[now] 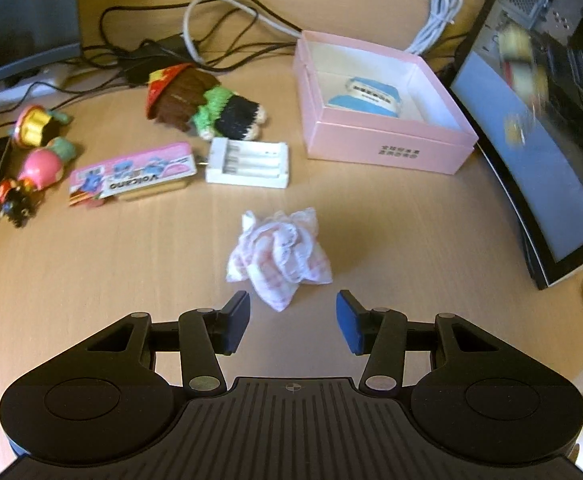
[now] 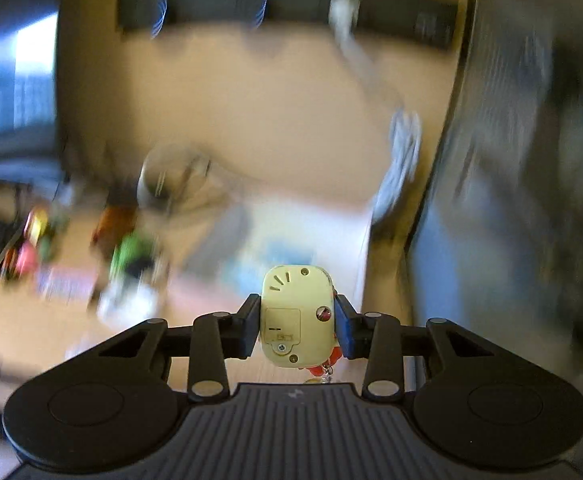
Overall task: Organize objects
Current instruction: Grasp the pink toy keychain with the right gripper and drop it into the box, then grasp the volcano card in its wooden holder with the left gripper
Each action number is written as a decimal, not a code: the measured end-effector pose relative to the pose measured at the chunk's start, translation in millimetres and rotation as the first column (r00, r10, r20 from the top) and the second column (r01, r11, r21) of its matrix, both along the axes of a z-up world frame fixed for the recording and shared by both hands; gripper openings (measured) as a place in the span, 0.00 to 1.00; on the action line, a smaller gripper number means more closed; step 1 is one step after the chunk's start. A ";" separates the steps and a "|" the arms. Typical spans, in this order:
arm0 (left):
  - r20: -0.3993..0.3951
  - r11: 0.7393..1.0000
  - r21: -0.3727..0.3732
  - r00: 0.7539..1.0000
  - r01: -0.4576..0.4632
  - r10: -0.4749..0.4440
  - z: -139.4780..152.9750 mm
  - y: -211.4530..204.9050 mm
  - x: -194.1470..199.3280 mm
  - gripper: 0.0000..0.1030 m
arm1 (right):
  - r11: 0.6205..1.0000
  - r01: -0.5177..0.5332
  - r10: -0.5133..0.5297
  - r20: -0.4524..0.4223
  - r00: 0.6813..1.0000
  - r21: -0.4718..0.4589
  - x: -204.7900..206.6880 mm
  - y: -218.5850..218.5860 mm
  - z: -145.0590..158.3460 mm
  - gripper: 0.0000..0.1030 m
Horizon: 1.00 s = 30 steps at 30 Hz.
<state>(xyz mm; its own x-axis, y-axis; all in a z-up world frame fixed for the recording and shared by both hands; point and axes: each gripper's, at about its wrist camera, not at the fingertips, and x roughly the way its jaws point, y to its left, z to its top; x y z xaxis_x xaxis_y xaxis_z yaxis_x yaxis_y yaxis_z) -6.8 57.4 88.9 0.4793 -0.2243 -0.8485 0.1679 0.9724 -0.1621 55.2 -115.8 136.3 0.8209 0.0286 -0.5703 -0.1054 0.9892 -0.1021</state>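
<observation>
Left wrist view looks down on a pale wooden desk (image 1: 391, 232). The left tongs (image 1: 293, 320) stand open with nothing between the blue pads, hovering just short of a crumpled pink-and-white cloth pouch (image 1: 279, 256) that lies alone near the middle of the desk. Beyond it, a white battery charger (image 1: 247, 163) lies flat, touching the end of a pink snack packet (image 1: 131, 174) printed with blue cartoon figures. Left of the packet sit two small figurines, one pink (image 1: 41, 168) and one yellow and pink (image 1: 35, 126), with a tiny dark red-and-black figure (image 1: 13, 200) at the near end of the row. Behind the charger a knitted doll (image 1: 203, 106) with a red hat, brown hair and green top lies on its side. To the right stands an open pink box (image 1: 383, 148), and a blue-and-white toy (image 1: 365, 98) rests inside it. A tangle of black and grey cables (image 1: 195, 36) runs along the back, and a curved monitor (image 1: 531, 152) fills the right edge.

Right wrist view is heavily blurred around the edges, yet the right tongs (image 2: 297, 322) show clearly: they are clamped on a cream-yellow plastic toy (image 2: 297, 316), its underside with a battery hatch facing the camera and red parts peeking out below. The toy is held above the blurred desk, roughly over the pale area of the box.
</observation>
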 end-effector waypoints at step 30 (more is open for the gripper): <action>-0.011 0.769 0.323 0.815 0.551 -0.579 -42.2 87.1 140.2 0.50 | 0.998 0.057 -0.051 -0.172 0.984 0.027 -92.6 15.4 -88.3 0.87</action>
<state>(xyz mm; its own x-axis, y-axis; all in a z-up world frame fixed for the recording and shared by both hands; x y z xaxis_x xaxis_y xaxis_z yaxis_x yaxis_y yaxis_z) 133.4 144.5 46.8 0.4187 -0.2219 -0.8806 0.7017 0.6946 0.1587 -37.3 -100.4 48.0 0.7123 0.0075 -0.7018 -0.0651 0.9963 -0.0554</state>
